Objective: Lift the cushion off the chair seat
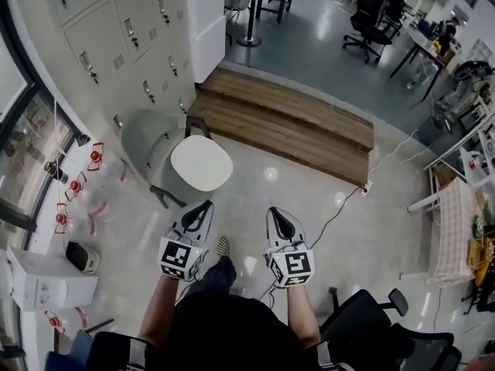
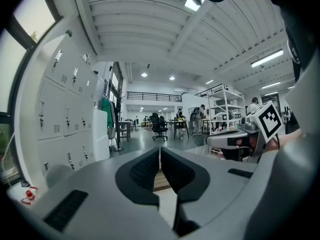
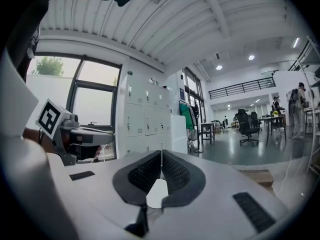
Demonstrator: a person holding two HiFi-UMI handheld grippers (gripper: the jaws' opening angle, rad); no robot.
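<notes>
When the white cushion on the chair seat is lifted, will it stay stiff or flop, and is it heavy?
The cushion looks thin and flat, so it is probably light. Held by one edge only, it may well sag. Its surface looks smooth, so it might slip in a weak grip.

Cushion (image 1: 201, 163) lies on chair (image 1: 145, 141), beside the lockers (image 1: 116, 22).

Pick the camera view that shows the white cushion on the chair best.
Head view: the whole cushion lies on the chair, seen from above. The right gripper view shows only a white patch beyond its jaws, probably it; the left gripper view shows nothing certain.
</notes>
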